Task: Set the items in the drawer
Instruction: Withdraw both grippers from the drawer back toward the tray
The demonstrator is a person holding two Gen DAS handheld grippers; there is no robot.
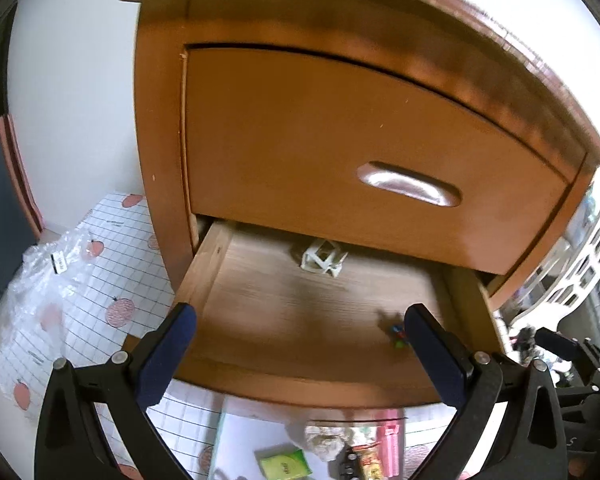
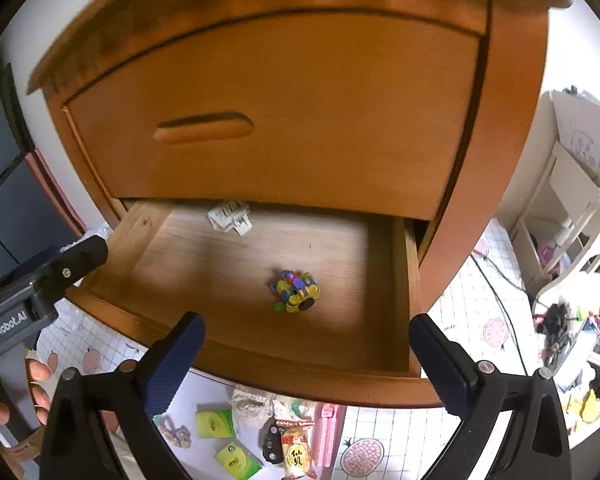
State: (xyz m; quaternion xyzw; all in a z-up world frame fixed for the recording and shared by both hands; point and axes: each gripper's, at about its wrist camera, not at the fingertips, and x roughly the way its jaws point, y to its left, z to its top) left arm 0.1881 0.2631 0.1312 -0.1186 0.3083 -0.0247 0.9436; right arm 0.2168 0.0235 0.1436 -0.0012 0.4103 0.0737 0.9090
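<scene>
The lower drawer (image 1: 204,280) (image 2: 148,240) of a wooden nightstand stands pulled out. Inside lie a white clip-like piece (image 1: 323,259) (image 2: 230,218) at the back and a small multicoloured toy (image 2: 296,291) (image 1: 396,334) toward the front right. My left gripper (image 1: 300,324) hangs open above the drawer's front edge with nothing between its fingers. My right gripper (image 2: 306,336) is open too and empty, just in front of the toy. The left gripper's body (image 2: 32,296) and the hand holding it show at the left of the right wrist view.
The upper drawer (image 1: 340,152) (image 2: 284,120) is shut, with an oval handle (image 1: 410,184). On the gridded mat (image 2: 452,432) below lie green packets (image 2: 216,424), a crumpled tissue (image 2: 256,404), a snack bag (image 2: 296,452), a pink comb (image 2: 326,436) and a dark key fob (image 2: 270,446). Clear plastic (image 1: 40,280) lies at left.
</scene>
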